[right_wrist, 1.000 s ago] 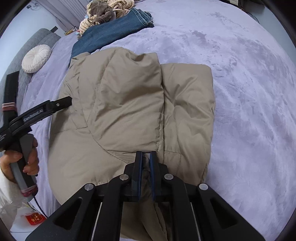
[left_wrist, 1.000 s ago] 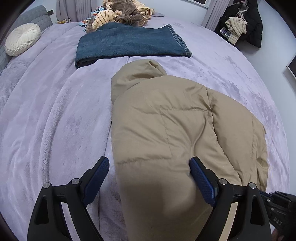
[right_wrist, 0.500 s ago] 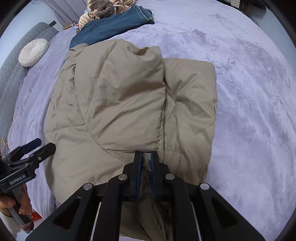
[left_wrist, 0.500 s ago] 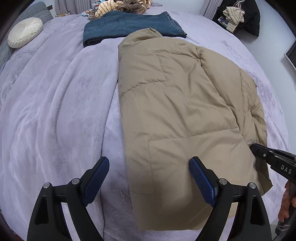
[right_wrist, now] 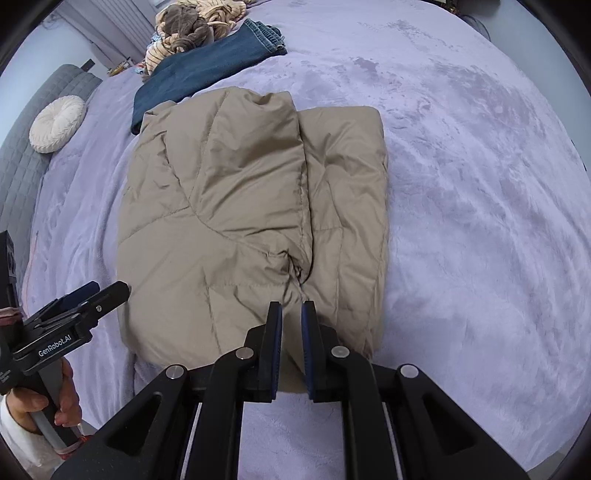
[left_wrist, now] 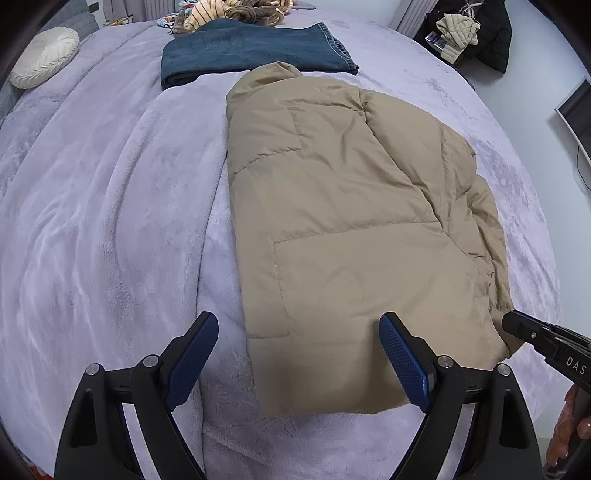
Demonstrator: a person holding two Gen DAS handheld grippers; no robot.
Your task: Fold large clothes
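Observation:
A tan puffer jacket (left_wrist: 351, 221) lies folded lengthwise on the lilac bed cover (left_wrist: 110, 206), hood end far, hem near. My left gripper (left_wrist: 299, 321) hovers open over the hem's left corner, one finger above the jacket and the other above the cover. From the right wrist view it (right_wrist: 110, 288) stands beside the jacket's near left corner. My right gripper (right_wrist: 291, 306) is shut on a pinch of the jacket (right_wrist: 240, 192) at the hem, with creases running into the jaws. In the left wrist view its tip (left_wrist: 511, 319) meets the hem's right corner.
Folded blue jeans (left_wrist: 255, 51) lie just beyond the hood, with a pile of striped and brown clothes (left_wrist: 229, 7) behind them. A round cream cushion (left_wrist: 44, 57) rests at the far left. Dark garments hang (left_wrist: 476, 33) at the far right.
My left gripper has drawn back along the jacket from its middle to the hem, still open. The right gripper has lifted slightly with the hem fabric between its jaws.

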